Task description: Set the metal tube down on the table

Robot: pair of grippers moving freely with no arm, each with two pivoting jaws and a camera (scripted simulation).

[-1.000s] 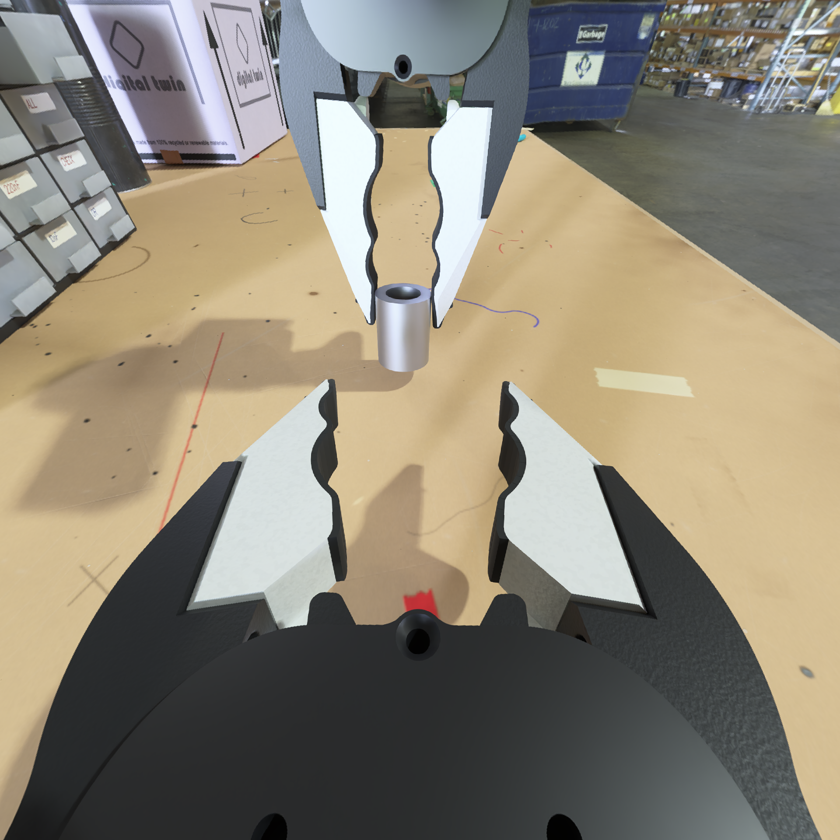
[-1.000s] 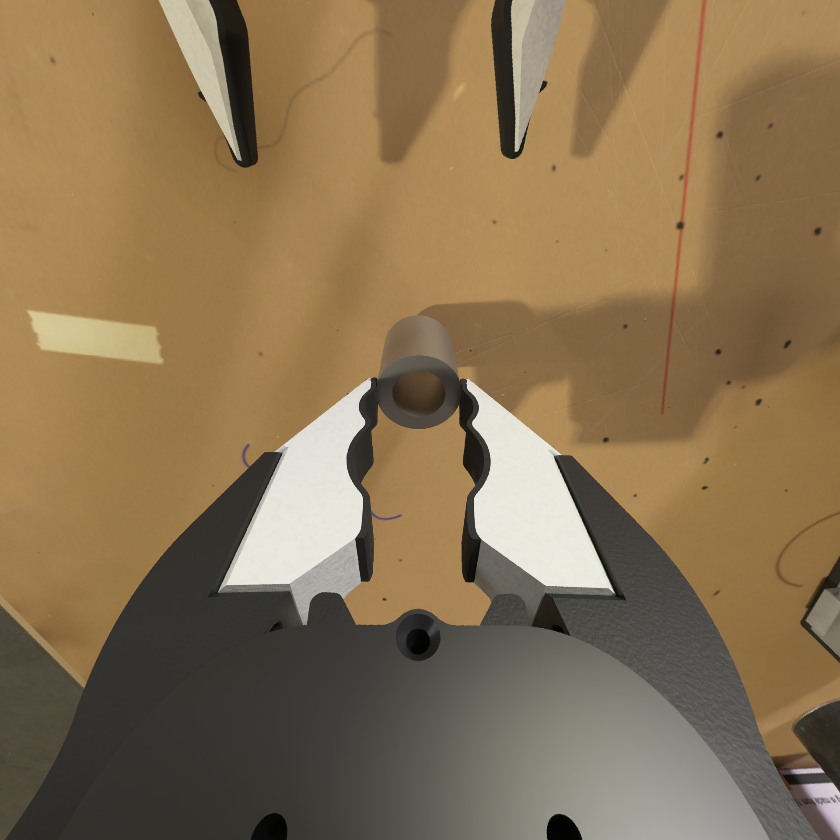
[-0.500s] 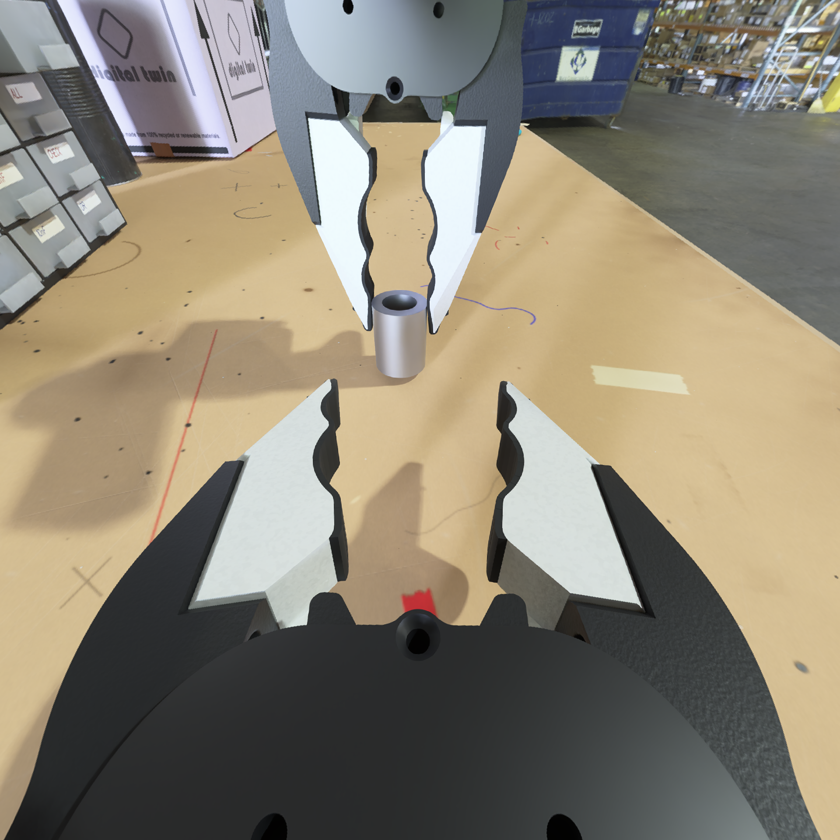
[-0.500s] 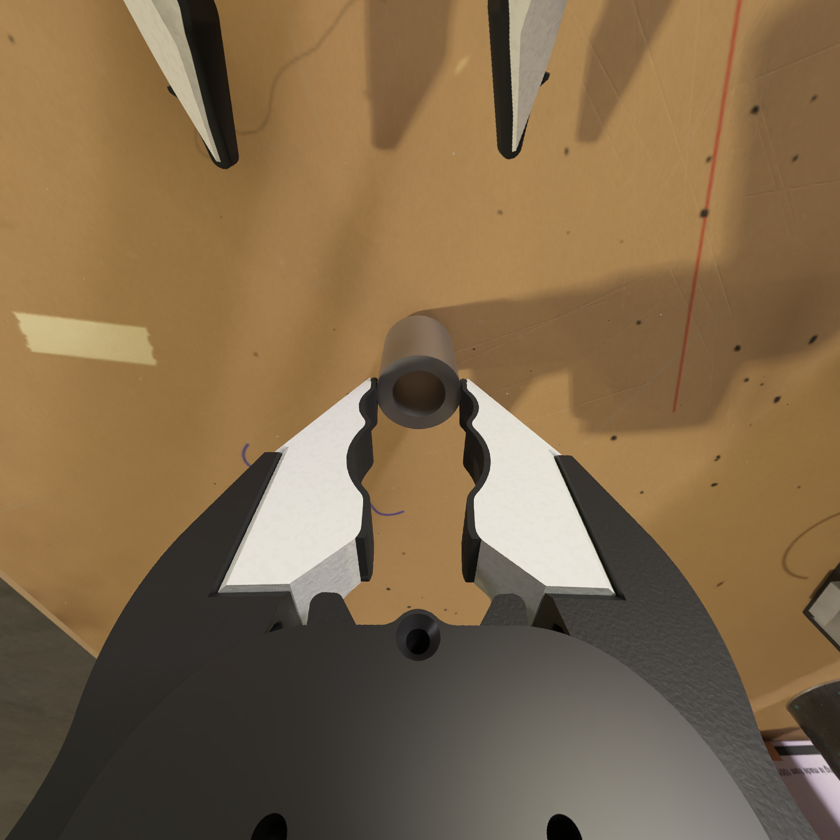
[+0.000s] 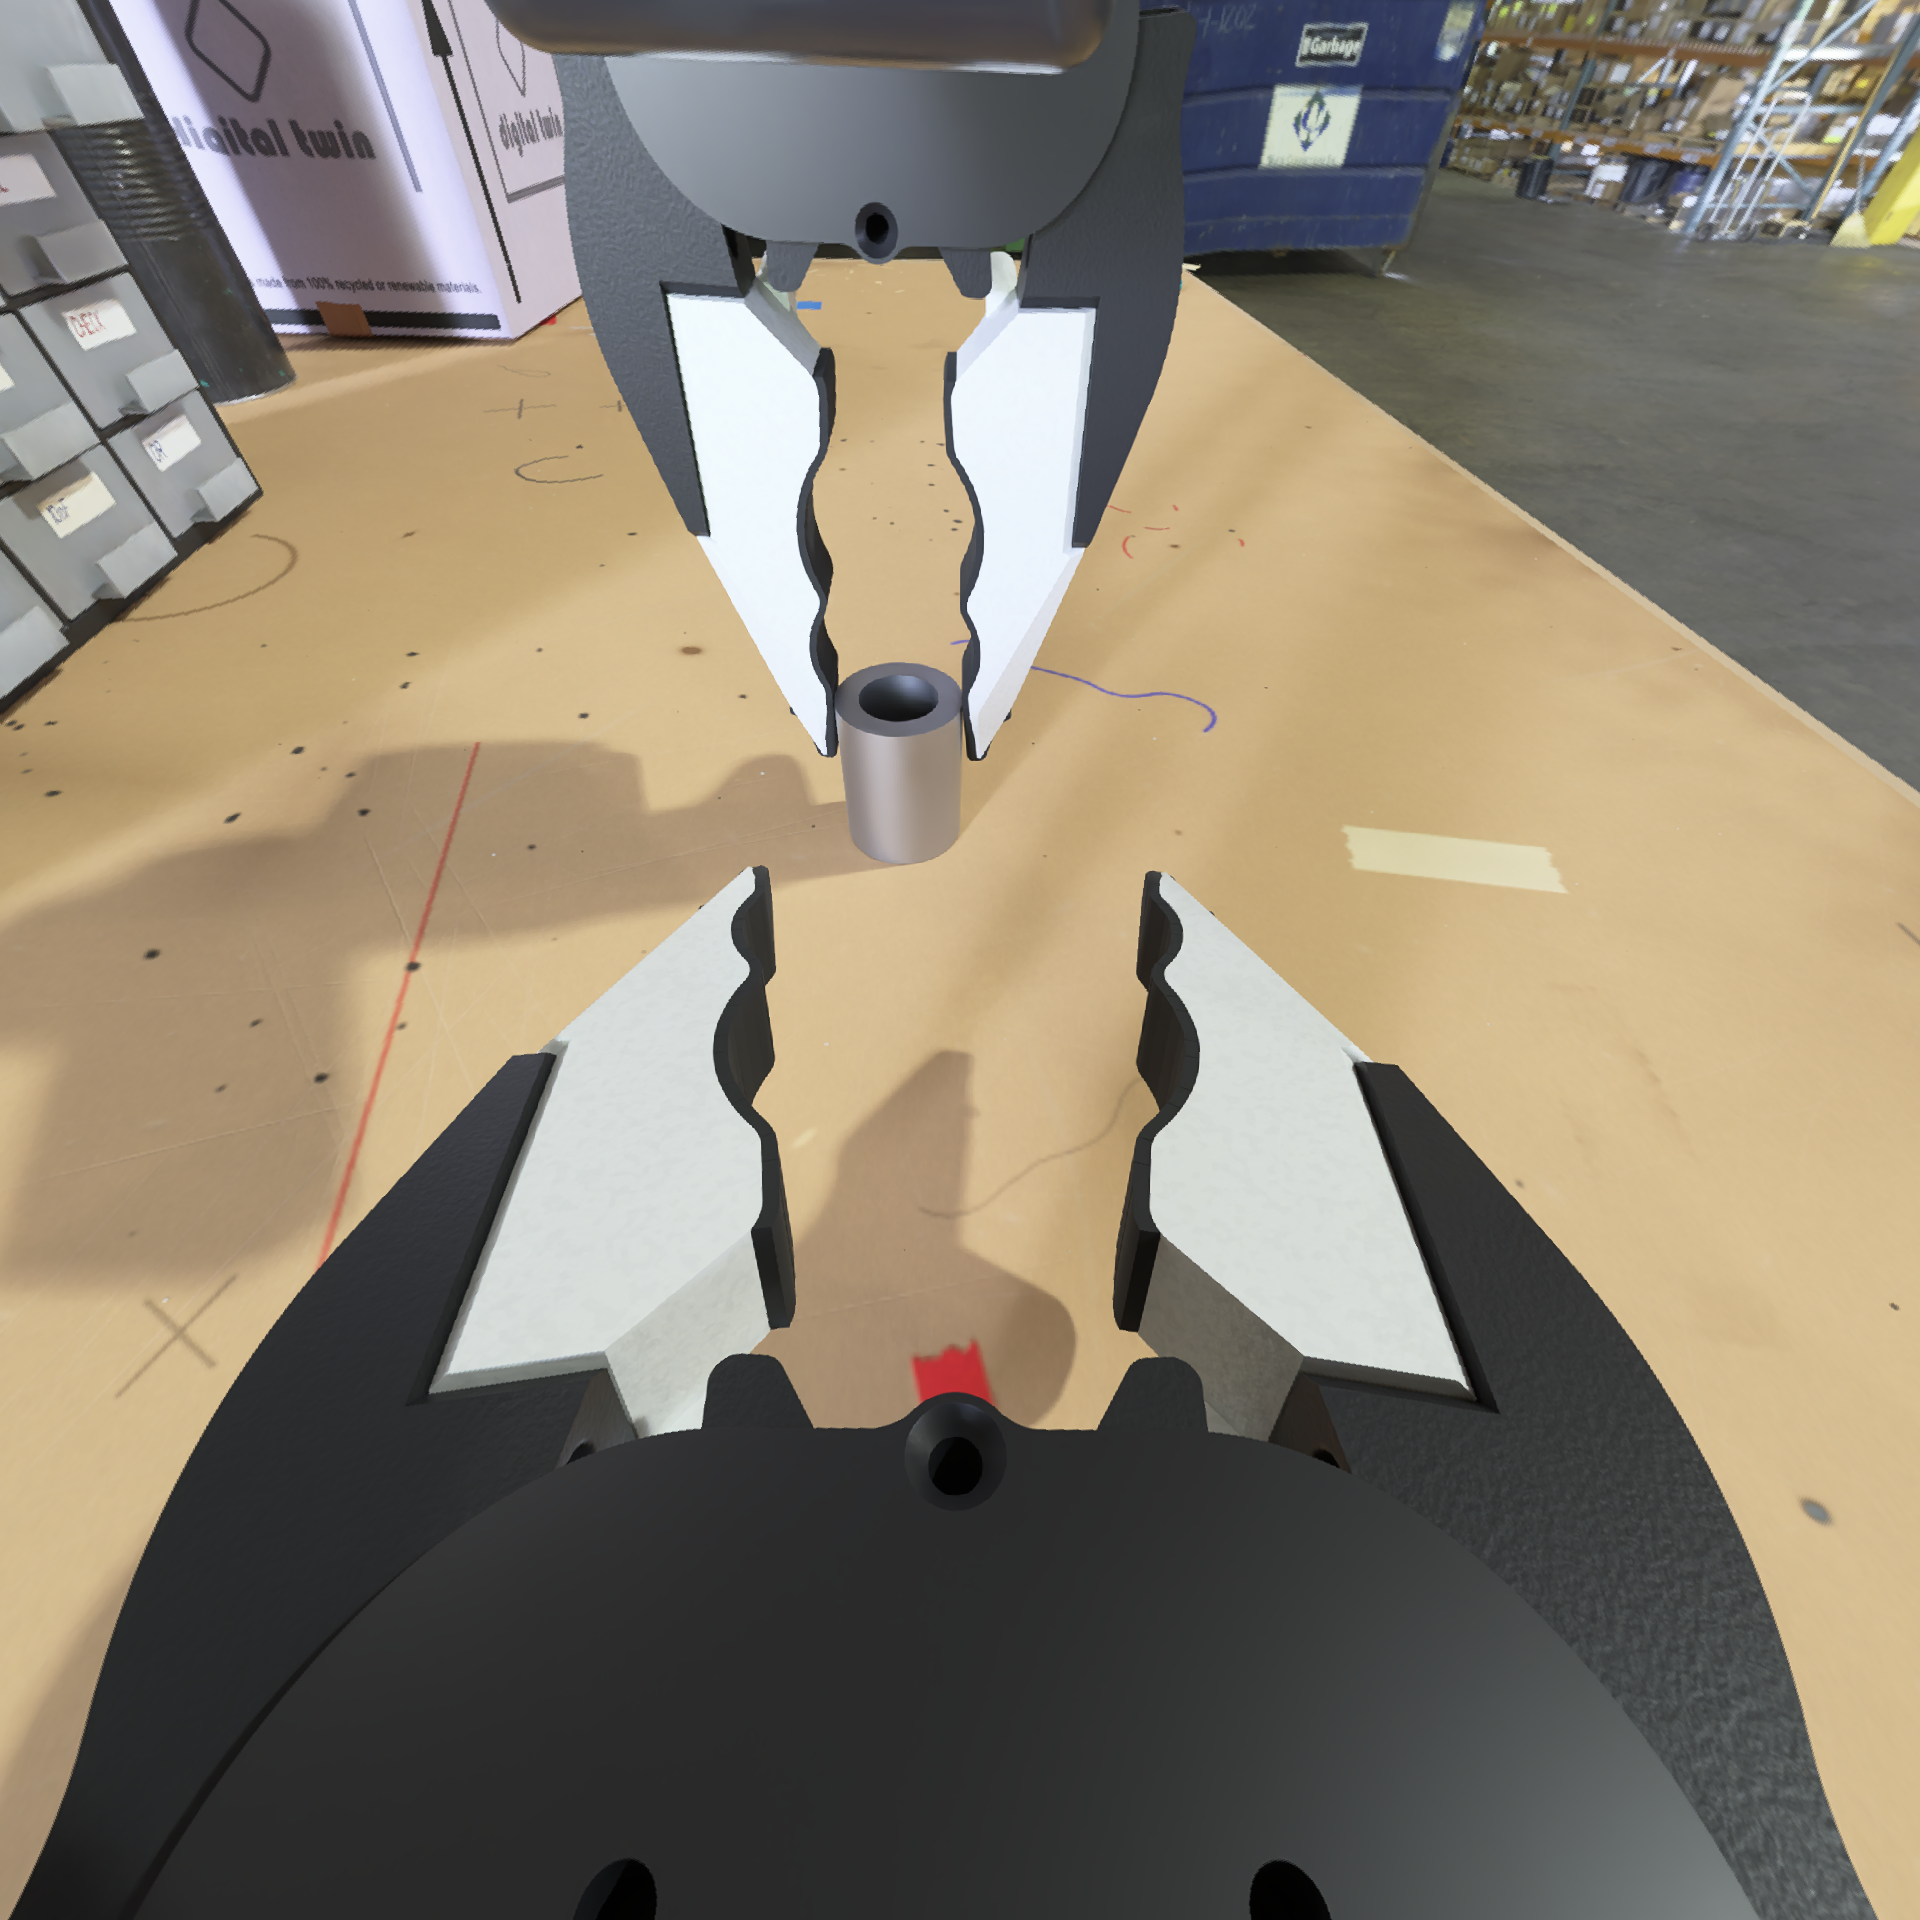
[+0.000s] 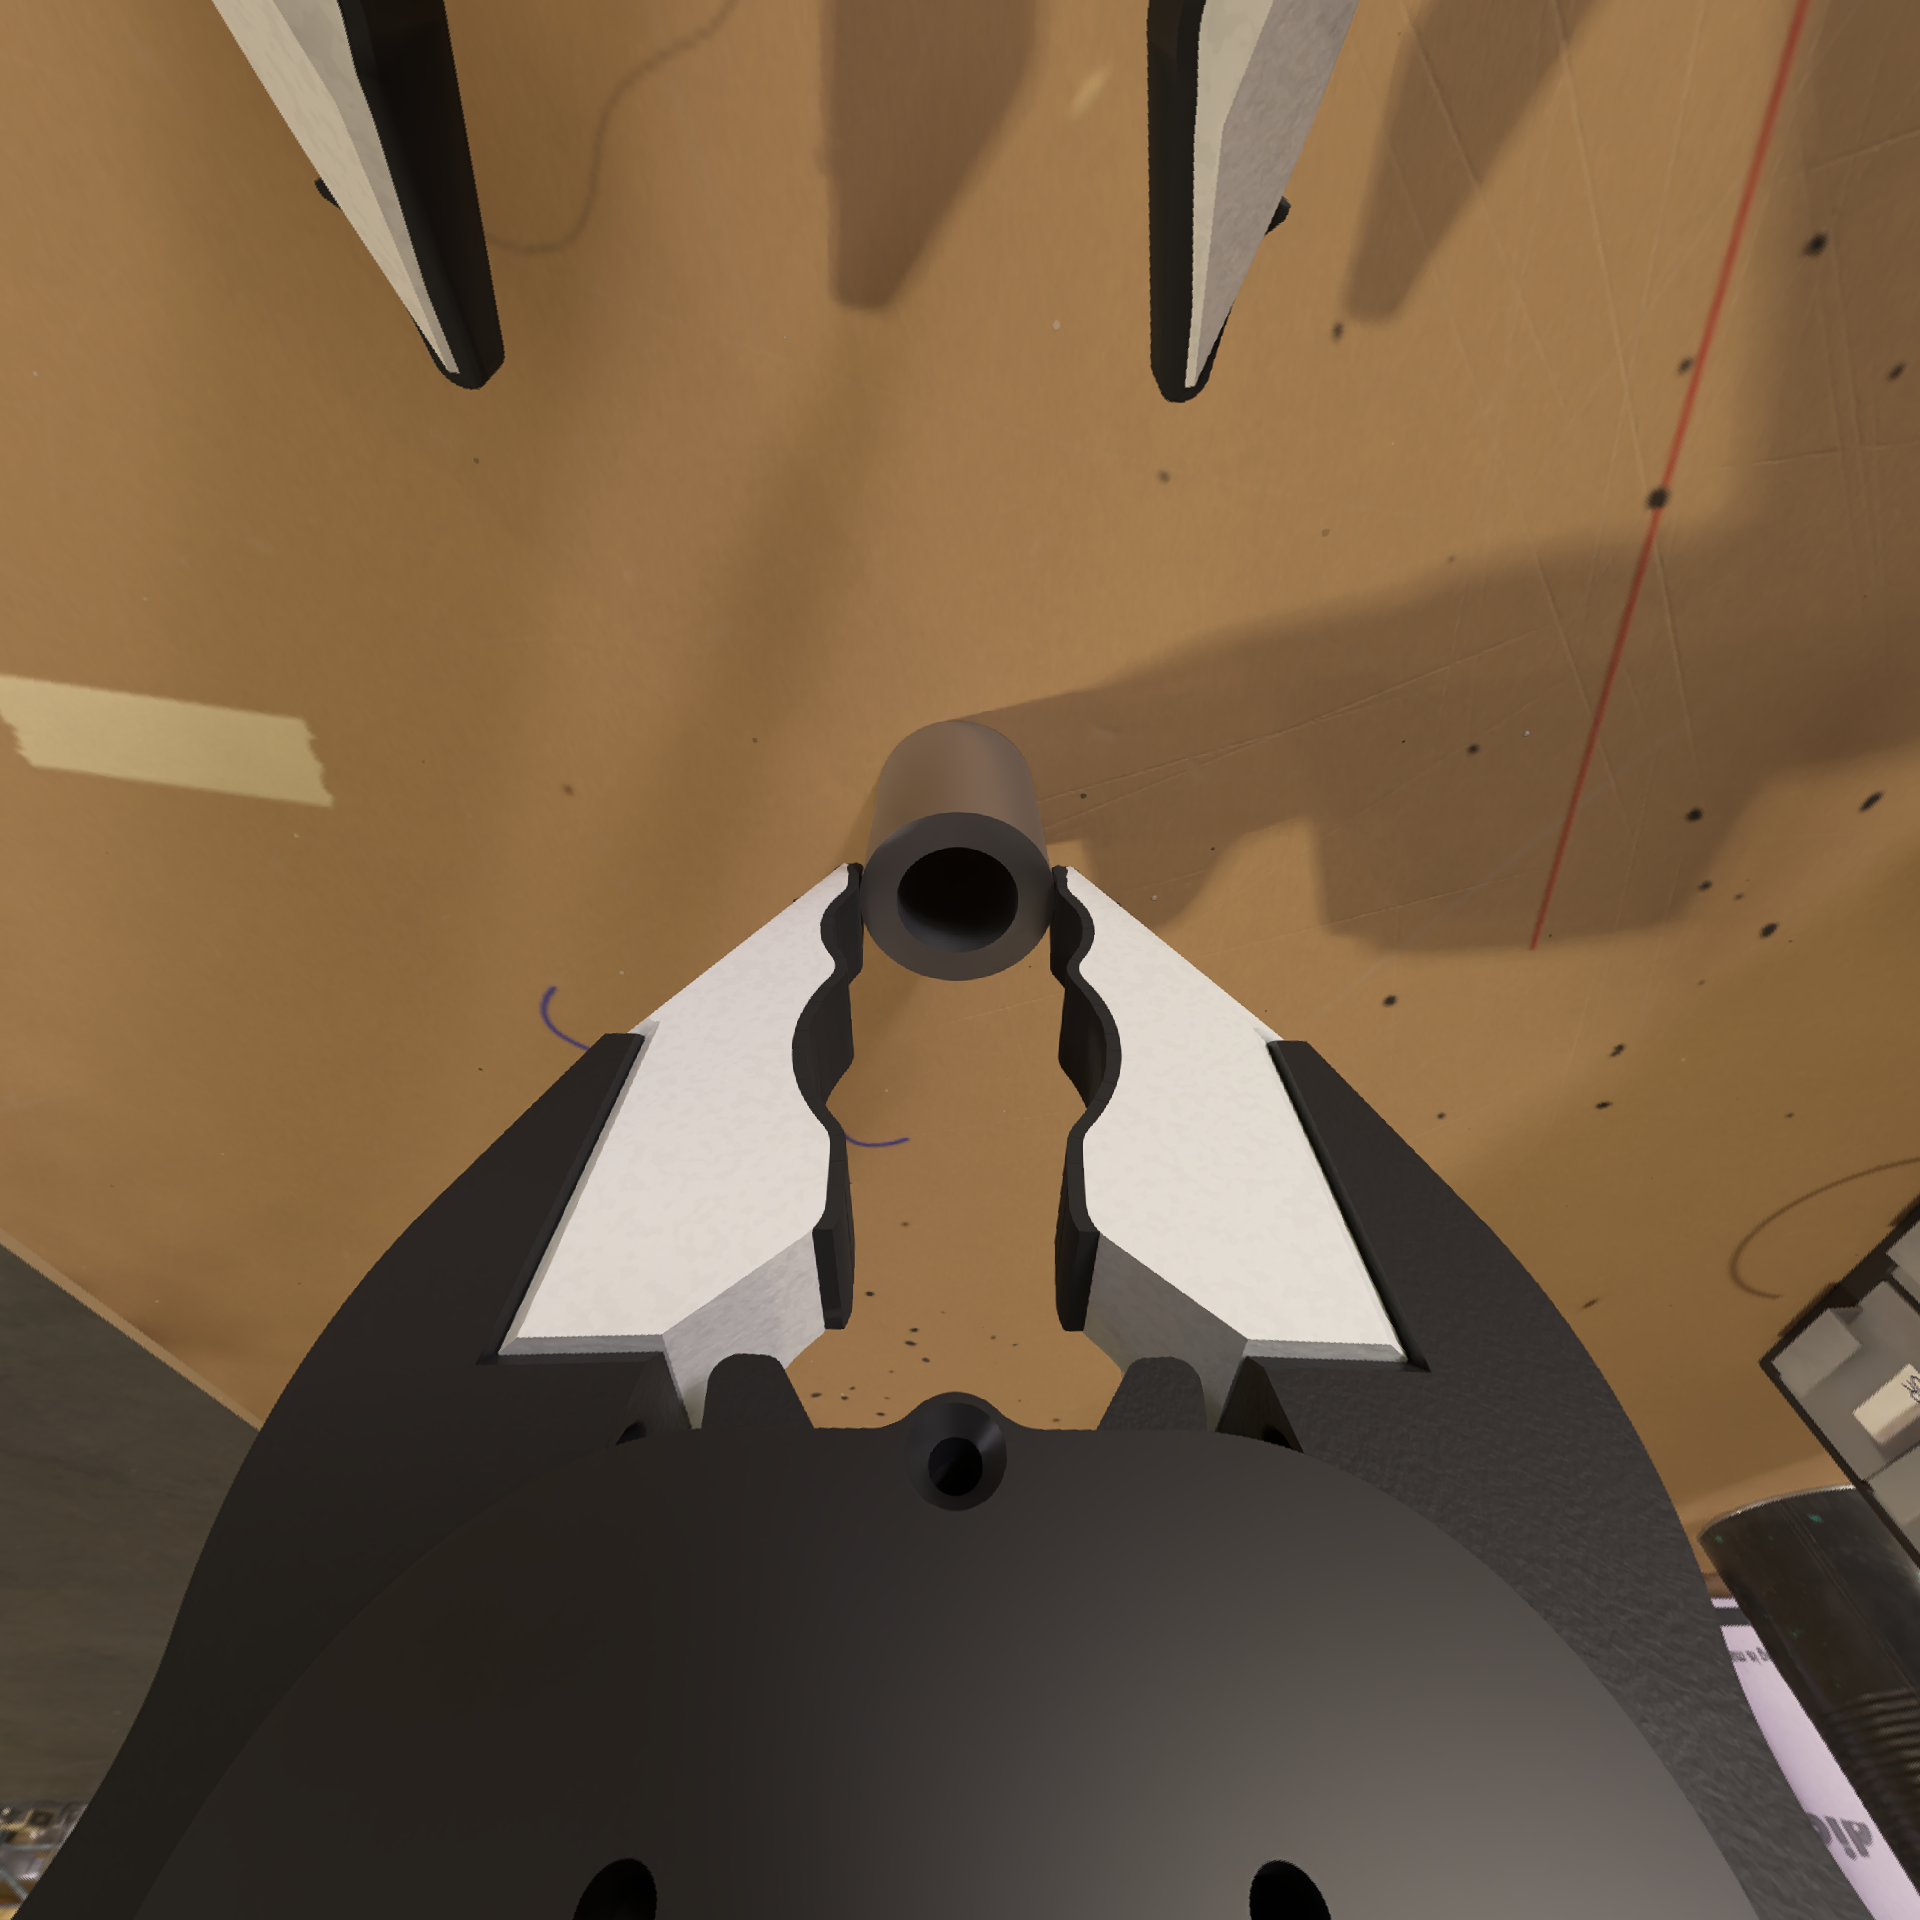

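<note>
The metal tube (image 5: 900, 767) (image 6: 955, 896) stood upright at the tips of the right gripper (image 5: 900, 727) (image 6: 955, 883), whose fingers were clamped on its upper end from both sides. Its lower end was at the brown table (image 5: 1351, 1039) (image 6: 727, 582); whether it touched, the views did not settle. The left gripper (image 5: 954, 883) (image 6: 821, 384) faced it, just beside, fingers spread apart and holding nothing. A strip of pale tape (image 5: 1452, 858) (image 6: 166, 740) lay nearby.

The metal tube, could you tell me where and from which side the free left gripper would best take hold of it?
Probably the bare lower wall of the metal tube, approached from the left gripper side. The tube stands upright, and the right gripper already clamps its top rim, so only the round wall below is free.
</note>
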